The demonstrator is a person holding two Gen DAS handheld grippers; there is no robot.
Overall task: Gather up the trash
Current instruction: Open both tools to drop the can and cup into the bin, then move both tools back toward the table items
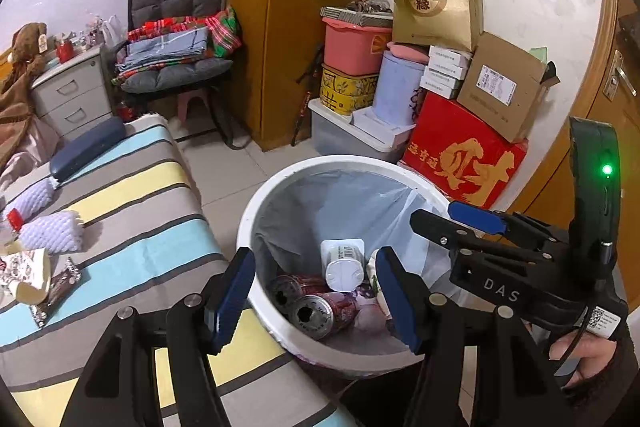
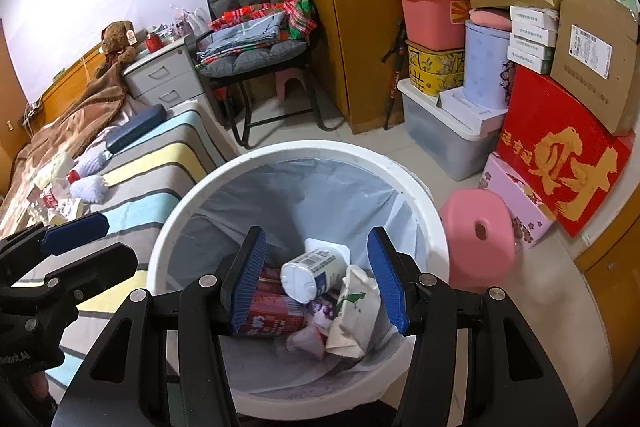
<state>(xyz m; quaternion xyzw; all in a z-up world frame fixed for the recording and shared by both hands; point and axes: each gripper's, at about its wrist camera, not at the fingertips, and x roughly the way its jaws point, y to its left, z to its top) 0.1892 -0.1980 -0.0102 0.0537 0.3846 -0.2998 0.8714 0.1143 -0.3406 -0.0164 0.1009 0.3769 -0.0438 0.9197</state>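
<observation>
Grippers both hover over the bin: left gripper (image 1: 316, 297) and right gripper (image 2: 318, 277) stand with jaws wide, nothing between the pads. Below, the white bin (image 2: 168, 227), lined with a clear bag, holds dented red cans (image 1: 316, 311), a white bottle (image 2: 308, 277) and a crumpled carton (image 2: 354, 311). Beyond, wrappers (image 1: 30, 275) lie on the striped bed (image 1: 132, 219).

bin (image 2: 408, 183): white, lined | cans (image 1: 316, 311), bottle (image 2: 308, 275), carton (image 2: 356, 311) inside
</observation>
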